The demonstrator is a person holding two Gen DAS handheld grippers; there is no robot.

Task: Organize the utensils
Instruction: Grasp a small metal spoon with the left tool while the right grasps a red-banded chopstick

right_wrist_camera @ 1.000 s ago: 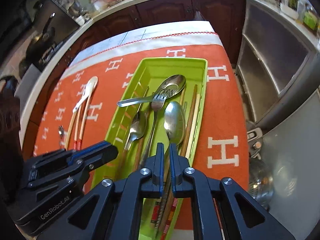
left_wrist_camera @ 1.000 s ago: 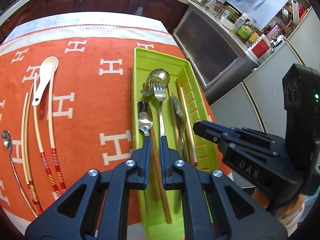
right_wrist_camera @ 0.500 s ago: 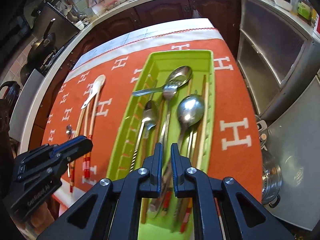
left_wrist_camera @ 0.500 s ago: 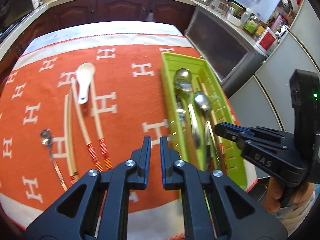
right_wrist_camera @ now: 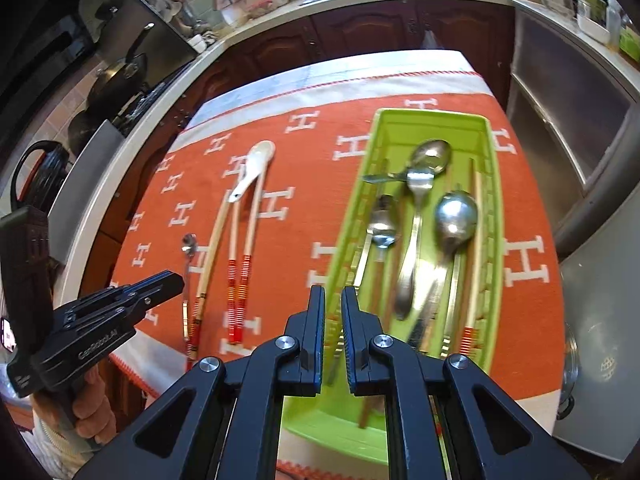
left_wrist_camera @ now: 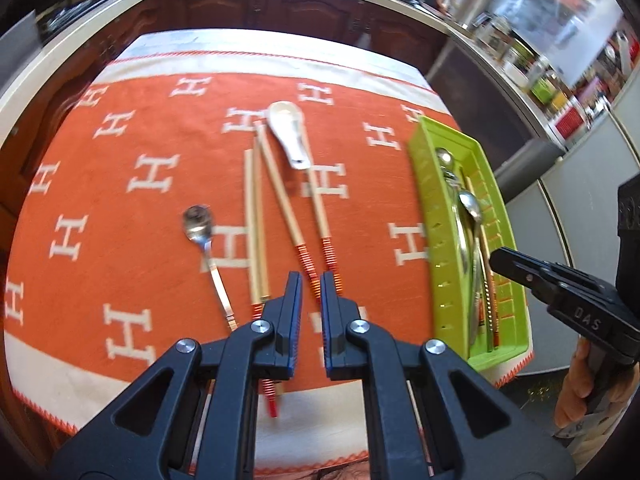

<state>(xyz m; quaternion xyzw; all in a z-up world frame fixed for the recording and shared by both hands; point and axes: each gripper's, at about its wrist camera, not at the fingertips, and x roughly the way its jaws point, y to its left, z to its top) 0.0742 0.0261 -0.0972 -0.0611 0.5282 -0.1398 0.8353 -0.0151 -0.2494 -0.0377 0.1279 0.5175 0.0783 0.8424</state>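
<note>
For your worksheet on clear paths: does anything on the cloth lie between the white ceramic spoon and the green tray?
Only one chopstick lies beside the white ceramic spoon on that side; beyond it, bare orange cloth reaches the green tray.

Chopsticks (left_wrist_camera: 256, 224) left of tray (left_wrist_camera: 424, 184)

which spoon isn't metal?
The white ceramic spoon on the orange cloth, lying across the chopsticks. The small spoon beside them is metal, like those in the green tray.
</note>
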